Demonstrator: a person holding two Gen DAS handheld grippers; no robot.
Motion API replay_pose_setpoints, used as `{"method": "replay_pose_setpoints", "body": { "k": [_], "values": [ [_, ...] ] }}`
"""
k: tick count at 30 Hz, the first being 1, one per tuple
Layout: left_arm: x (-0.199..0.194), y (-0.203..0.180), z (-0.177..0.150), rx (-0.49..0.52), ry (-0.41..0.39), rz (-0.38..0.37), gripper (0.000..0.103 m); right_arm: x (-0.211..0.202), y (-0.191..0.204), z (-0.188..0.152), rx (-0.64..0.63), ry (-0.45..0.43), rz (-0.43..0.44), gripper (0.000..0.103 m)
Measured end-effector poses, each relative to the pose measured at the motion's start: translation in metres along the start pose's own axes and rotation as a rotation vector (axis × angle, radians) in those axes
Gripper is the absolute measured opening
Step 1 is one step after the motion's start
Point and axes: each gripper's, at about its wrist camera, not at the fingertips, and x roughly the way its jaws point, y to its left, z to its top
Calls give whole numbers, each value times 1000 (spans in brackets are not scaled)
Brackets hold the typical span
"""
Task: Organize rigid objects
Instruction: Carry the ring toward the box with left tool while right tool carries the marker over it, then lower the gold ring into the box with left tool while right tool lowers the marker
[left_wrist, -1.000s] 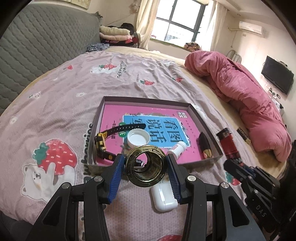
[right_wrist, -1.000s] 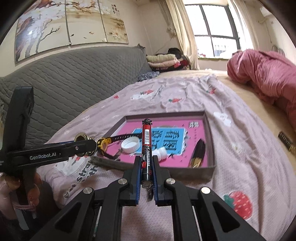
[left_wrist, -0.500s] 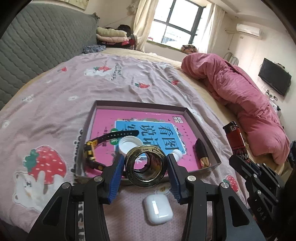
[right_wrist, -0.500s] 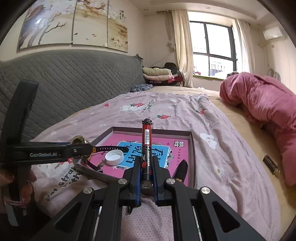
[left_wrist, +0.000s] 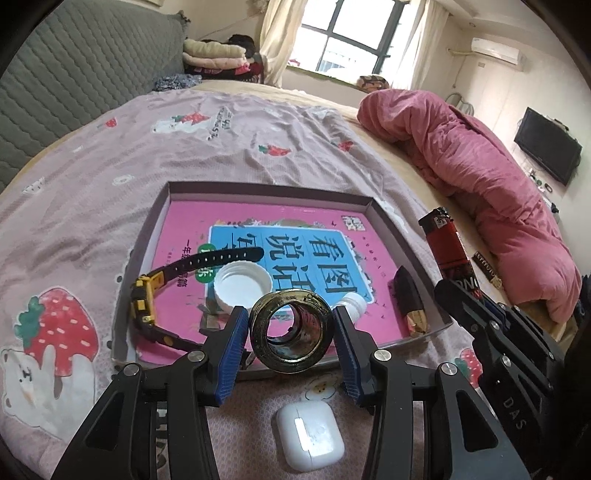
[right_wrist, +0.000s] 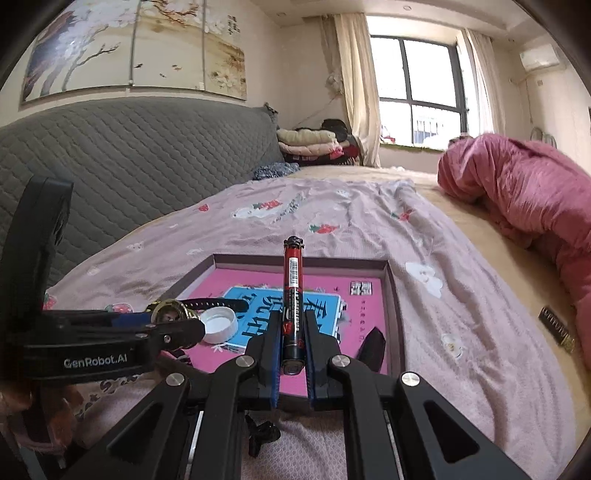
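Observation:
My left gripper (left_wrist: 290, 328) is shut on a gold ring-shaped roll (left_wrist: 290, 330), held above the near edge of a shallow grey tray (left_wrist: 258, 190) with a pink book cover inside. My right gripper (right_wrist: 291, 354) is shut on a red lighter (right_wrist: 293, 295) that points forward over the same tray (right_wrist: 299, 260). In the tray lie a yellow-and-black watch (left_wrist: 147, 299), a white cap (left_wrist: 242, 284), a small white bottle (left_wrist: 351, 302) and a dark pointed object (left_wrist: 410, 299). The left gripper also shows in the right wrist view (right_wrist: 173, 319).
A white earbud case (left_wrist: 310, 435) lies on the pink strawberry bedsheet just before the tray. A small dark bar (right_wrist: 556, 325) lies on the bed to the right. A rumpled pink quilt (left_wrist: 461, 147) fills the far right. A grey padded headboard (right_wrist: 129, 166) runs along the left.
Both grippers have risen and drawn back a little with their loads, so the tray sits lower and farther off. The earbud case shows more fully below the left gripper.

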Motion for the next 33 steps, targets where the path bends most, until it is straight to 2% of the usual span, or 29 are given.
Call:
{"method": "replay_pose_setpoints", "body": {
  "k": [14,33],
  "values": [
    [27,-3,4,4,44,12,48,20,-13,1,21,5,1,11],
    [43,-4,2,14,119,20,48,34,-16,3,24,15,5,11]
  ]
}}
